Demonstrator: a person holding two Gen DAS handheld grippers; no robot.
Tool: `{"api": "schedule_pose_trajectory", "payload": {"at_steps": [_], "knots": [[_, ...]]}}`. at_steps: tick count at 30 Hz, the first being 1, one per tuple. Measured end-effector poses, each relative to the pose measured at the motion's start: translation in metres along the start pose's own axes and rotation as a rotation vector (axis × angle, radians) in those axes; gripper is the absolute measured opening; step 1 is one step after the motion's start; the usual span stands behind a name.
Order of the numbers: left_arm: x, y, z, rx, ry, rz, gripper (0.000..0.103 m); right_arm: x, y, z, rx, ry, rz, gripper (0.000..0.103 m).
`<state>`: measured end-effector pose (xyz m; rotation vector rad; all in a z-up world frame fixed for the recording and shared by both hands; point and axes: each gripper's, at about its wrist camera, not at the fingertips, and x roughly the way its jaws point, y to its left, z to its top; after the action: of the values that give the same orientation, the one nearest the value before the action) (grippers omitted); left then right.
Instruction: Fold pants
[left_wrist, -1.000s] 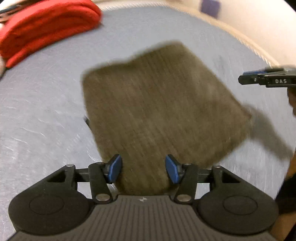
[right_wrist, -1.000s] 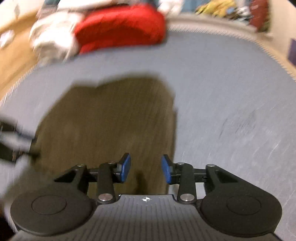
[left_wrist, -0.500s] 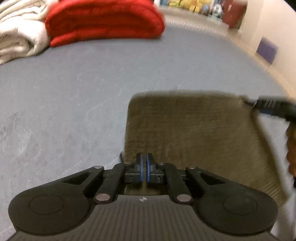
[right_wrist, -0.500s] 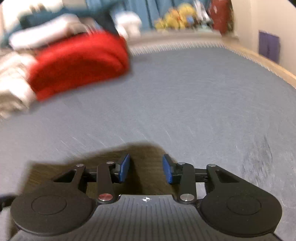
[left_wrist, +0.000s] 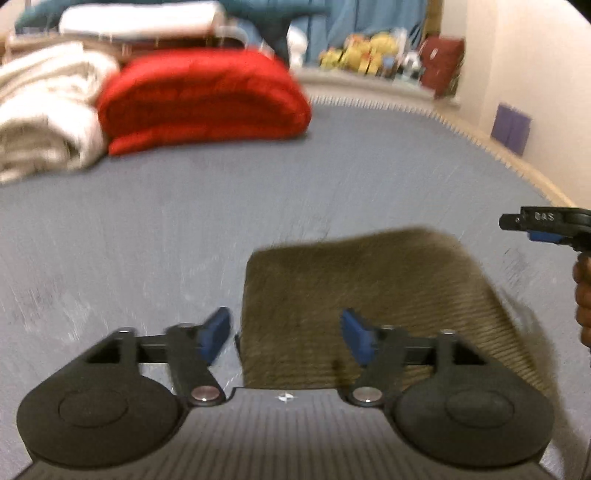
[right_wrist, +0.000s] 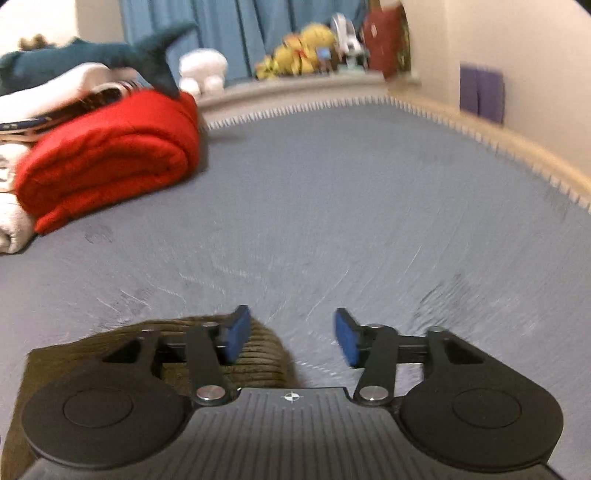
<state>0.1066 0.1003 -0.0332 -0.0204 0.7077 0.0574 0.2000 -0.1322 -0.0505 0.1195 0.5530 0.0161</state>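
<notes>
Pants (left_wrist: 369, 295) lie folded into a compact, roughly square bundle on the grey-blue bed surface (left_wrist: 184, 229), olive-brown with fine ribbing running across the top layer. Edges look fairly even; the far edge and right side are smeared by motion blur, so you cannot judge how neatly the layers line up.

Your left gripper (left_wrist: 284, 334) hovers over the near left part of the bundle, jaws spreading apart, blue pads clear of the cloth, nothing pinched.

Your right gripper (right_wrist: 291, 338) sits at the bundle's right end: in the right wrist view only a rounded ribbed corner of the pants (right_wrist: 258, 354) shows, under the left finger. Its jaws are also widening, with bare bed between the pads and no fabric held.

Red folded blanket (left_wrist: 199, 99) and cream blanket (left_wrist: 40, 114) rest well apart from the pants, at the far side of the bed.
</notes>
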Motion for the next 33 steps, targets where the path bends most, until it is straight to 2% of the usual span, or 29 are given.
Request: {"api": "schedule_pose_trajectory", "payload": {"at_steps": [1, 2, 4, 6, 7, 9, 12, 15, 18, 19, 20, 21, 22, 23, 24, 26, 33], "knots": [[-0.011, -0.007, -0.002, 0.012, -0.040, 0.026, 0.087, -0.016, 0.000, 0.001, -0.017, -0.019, 0.003, 0.076], [-0.026, -0.016, -0.005, 0.027, -0.095, 0.079, 0.088, -0.035, -0.001, 0.000, -0.042, -0.042, 0.009, 0.080], [-0.048, -0.031, -0.011, 0.041, -0.154, 0.131, 0.095, -0.067, -0.002, -0.003, -0.104, -0.073, 0.019, 0.091], [-0.071, -0.040, -0.018, 0.013, -0.163, 0.097, 0.096, -0.105, 0.001, -0.009, -0.168, -0.089, 0.017, 0.097], [-0.081, -0.042, -0.021, -0.005, -0.144, 0.085, 0.101, -0.122, 0.000, -0.011, -0.177, -0.104, 0.019, 0.102], [-0.095, -0.046, -0.025, -0.014, -0.080, 0.087, 0.103, -0.154, 0.001, -0.014, -0.165, -0.103, 0.028, 0.102], [-0.113, -0.045, -0.034, -0.058, 0.033, 0.072, 0.103, -0.190, 0.004, -0.027, -0.158, -0.034, 0.056, 0.102], [-0.121, -0.039, -0.050, -0.109, 0.097, 0.049, 0.103, -0.212, 0.007, -0.049, -0.162, 0.016, 0.064, 0.102], [-0.117, -0.036, -0.074, -0.139, 0.091, 0.054, 0.103, -0.221, 0.008, -0.069, -0.146, 0.030, 0.076, 0.102], [-0.110, -0.039, -0.080, -0.133, 0.118, 0.074, 0.103, -0.217, 0.007, -0.076, -0.144, 0.038, 0.075, 0.102], [-0.101, -0.041, -0.083, -0.136, 0.187, 0.091, 0.103, -0.213, 0.007, -0.083, -0.137, 0.055, 0.064, 0.102], [-0.094, -0.041, -0.082, -0.165, 0.232, 0.065, 0.103, -0.208, 0.009, -0.089, -0.128, 0.082, 0.047, 0.102], [-0.093, -0.043, -0.083, -0.186, 0.229, 0.012, 0.103, -0.202, 0.011, -0.091, -0.110, 0.126, 0.035, 0.102], [-0.093, -0.048, -0.083, -0.154, 0.208, 0.006, 0.103, -0.199, 0.014, -0.092, -0.097, 0.151, 0.054, 0.102], [-0.093, -0.054, -0.083, -0.108, 0.188, 0.040, 0.103, -0.197, 0.018, -0.094, -0.103, 0.156, 0.082, 0.102], [-0.093, -0.057, -0.084, -0.058, 0.149, 0.105, 0.103, -0.196, 0.026, -0.099, -0.145, 0.133, 0.067, 0.102], [-0.086, -0.050, -0.079, -0.101, 0.159, 0.102, 0.103, -0.185, 0.034, -0.108, -0.178, 0.162, 0.055, 0.102]]}}
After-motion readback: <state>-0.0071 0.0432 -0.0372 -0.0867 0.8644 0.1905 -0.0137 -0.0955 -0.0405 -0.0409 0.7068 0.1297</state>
